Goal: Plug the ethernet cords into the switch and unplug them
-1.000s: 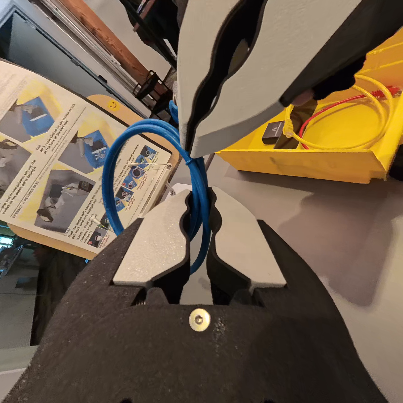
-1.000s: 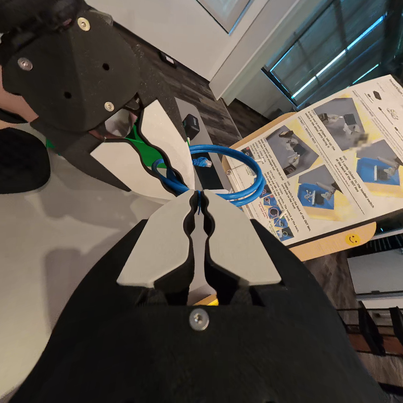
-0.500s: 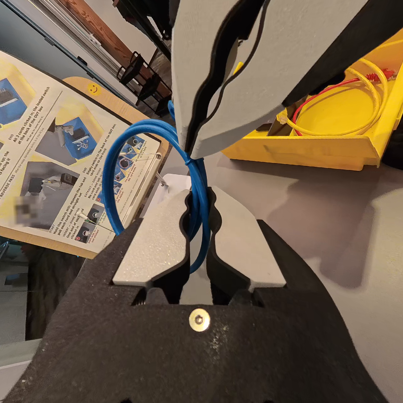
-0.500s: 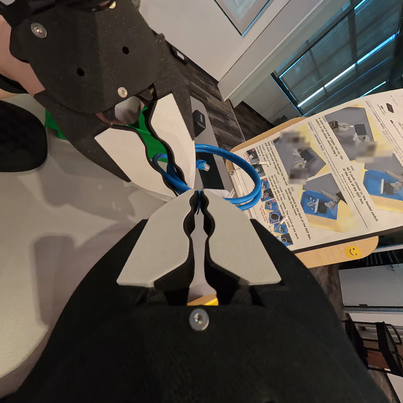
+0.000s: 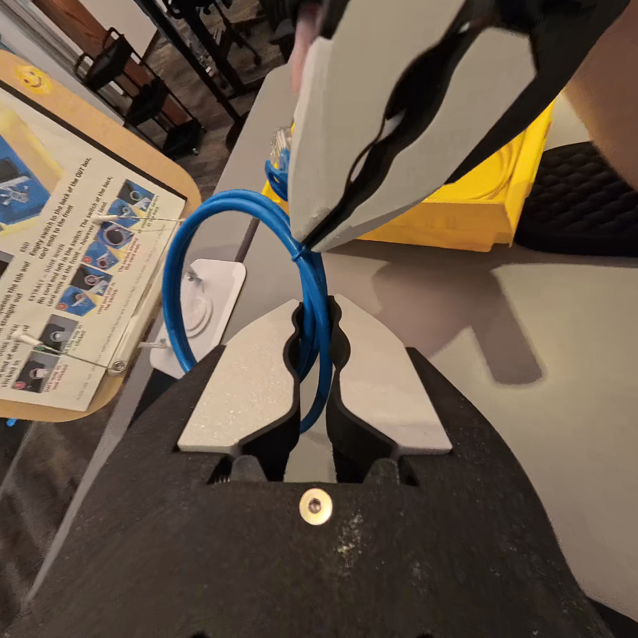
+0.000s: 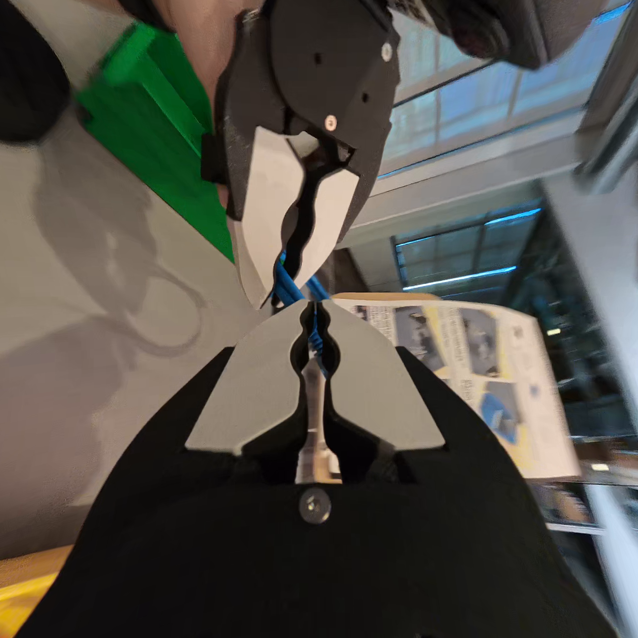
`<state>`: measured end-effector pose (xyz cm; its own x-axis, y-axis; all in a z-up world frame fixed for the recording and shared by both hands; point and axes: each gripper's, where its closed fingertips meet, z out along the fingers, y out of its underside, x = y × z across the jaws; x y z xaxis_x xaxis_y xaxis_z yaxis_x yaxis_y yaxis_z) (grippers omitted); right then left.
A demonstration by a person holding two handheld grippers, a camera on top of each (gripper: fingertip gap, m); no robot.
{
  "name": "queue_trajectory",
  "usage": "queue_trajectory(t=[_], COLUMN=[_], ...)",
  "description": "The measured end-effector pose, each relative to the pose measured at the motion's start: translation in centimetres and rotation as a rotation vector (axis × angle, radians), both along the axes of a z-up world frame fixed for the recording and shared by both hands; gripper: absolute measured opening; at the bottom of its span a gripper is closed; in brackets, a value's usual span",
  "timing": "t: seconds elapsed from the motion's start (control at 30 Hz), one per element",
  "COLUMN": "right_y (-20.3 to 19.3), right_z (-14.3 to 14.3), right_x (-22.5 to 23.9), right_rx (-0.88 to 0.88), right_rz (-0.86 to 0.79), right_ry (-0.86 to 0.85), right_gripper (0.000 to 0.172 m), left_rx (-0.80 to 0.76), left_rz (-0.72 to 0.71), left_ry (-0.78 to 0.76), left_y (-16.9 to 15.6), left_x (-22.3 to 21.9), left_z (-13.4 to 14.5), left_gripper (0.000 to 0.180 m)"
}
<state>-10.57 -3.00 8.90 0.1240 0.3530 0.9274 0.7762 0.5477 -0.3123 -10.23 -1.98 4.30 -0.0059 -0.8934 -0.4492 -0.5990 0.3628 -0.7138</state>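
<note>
The blue ethernet cord [image 5: 241,214], coiled in a loop and bound by a thin blue tie [image 5: 297,253], hangs in the air above the grey desk [image 5: 518,345], caught between two claws. The left claw [image 5: 316,303] is closed on the doubled strands at the bottom of the coil, both pads pressing the cable. The right claw [image 6: 315,303] is pinched nearly shut at its very tips on the tie. Compared with a moment ago, the right claw has swung round to face the left one more squarely and its view has gone blurred with motion, while both grips are unchanged; this suggests the tie is being pulled to free the coil, so plugging in has not begun. One clear plug [image 5: 281,145] shows behind the right claw. A yellow bin [image 5: 466,221] stands toward the far side of the desk and a green bin [image 6: 155,138] shows in the right wrist view. At the desk's left edge, a printed instruction sheet [image 5: 69,276] on a wooden board carries photos and text; its wording is left unread. No brand marks are visible.
</note>
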Motion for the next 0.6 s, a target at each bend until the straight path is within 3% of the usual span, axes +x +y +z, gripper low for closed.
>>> queue_trajectory(t=[0.1,0.17,0.27,0.37,0.5,0.6], right_y=[0.3,0.6,1.1,2.3,2.1,2.5], right_z=[0.2,0.8,1.4,2.5,2.9,3.8], right_x=[0.0,-0.1,0.3,1.6,0.4,-0.4], right_rx=[0.098,0.074,-0.111,-0.289,-0.559,-0.640], right_rz=[-0.022,-0.032,-0.050,-0.154,-0.124,-0.139], right_ry=[-0.051,0.035,0.247,0.465,0.700,0.852], right_gripper=[0.003,0.003,0.021,0.022,0.021,0.021], left_rx=[-0.049,-0.032,0.053,0.161,0.356,0.552], left_rz=[-0.005,0.016,0.104,0.194,0.275,0.335], left_ry=[-0.023,-0.049,-0.091,-0.149,-0.265,-0.296], left_y=[0.1,0.5,2.0,3.5,4.6,4.9], left_x=[0.1,0.2,0.1,-0.2,-0.5,-0.9], left_z=[0.1,0.5,1.4,2.6,5.0,6.4], left_gripper=[0.011,0.011,0.011,0.011,0.011,0.011])
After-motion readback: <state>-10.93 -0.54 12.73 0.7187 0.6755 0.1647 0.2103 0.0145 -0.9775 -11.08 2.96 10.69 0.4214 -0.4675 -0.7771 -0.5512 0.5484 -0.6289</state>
